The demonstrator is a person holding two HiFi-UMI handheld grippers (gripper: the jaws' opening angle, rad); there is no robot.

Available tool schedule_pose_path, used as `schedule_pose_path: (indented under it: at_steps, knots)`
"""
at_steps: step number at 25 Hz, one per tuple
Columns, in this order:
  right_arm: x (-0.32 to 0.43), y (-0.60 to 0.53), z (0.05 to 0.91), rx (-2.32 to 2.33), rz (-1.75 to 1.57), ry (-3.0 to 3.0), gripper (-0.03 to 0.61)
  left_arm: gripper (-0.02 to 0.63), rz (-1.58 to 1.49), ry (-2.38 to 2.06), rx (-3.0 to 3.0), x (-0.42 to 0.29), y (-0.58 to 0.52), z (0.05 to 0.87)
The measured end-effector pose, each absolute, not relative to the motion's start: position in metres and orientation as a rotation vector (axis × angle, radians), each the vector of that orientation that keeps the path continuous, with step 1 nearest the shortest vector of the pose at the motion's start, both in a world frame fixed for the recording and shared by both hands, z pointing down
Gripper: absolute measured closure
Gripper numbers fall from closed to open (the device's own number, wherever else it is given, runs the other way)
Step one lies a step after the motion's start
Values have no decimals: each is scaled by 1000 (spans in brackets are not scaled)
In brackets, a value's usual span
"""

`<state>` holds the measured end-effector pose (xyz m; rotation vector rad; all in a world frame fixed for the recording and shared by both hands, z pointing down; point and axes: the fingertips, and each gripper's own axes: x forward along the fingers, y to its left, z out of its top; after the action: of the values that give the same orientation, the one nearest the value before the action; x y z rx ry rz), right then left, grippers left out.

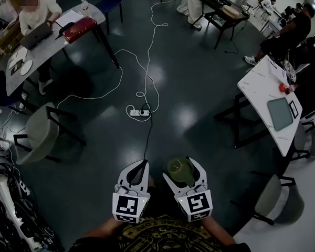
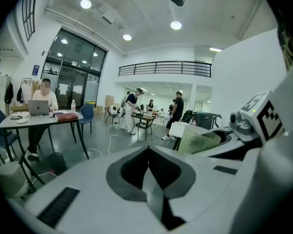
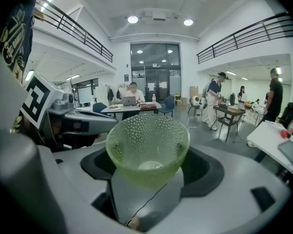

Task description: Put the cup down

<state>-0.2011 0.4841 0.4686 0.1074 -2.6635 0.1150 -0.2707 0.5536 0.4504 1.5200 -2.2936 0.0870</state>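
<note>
A translucent green cup [image 1: 178, 166] with a bumpy wall sits between the jaws of my right gripper [image 1: 182, 173], which is shut on it. In the right gripper view the cup [image 3: 147, 147] stands upright with its mouth open toward the camera, held by its lower part in the right gripper [image 3: 147, 172]. My left gripper [image 1: 138, 167] is beside it on the left, shut and holding nothing. In the left gripper view the closed jaws of the left gripper [image 2: 149, 155] fill the foreground, and the cup [image 2: 200, 141] shows at the right. Both grippers hang above the dark floor, close to the person's body.
A white power strip [image 1: 138, 112] with cables lies on the floor ahead. A grey table [image 1: 52, 38] with a laptop and a red book stands far left, with a seated person. A white table [image 1: 262, 91] stands right, holding a tablet [image 1: 280, 113]. Chairs [image 1: 39, 135] flank both sides.
</note>
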Motion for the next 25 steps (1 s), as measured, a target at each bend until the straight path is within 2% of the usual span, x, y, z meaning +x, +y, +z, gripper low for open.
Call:
schedule_pose_path:
  at_steps: [25]
  knots:
    - [-118,341,453,457,206,-2665,198,601,195,-2107,1819,-197,395,431]
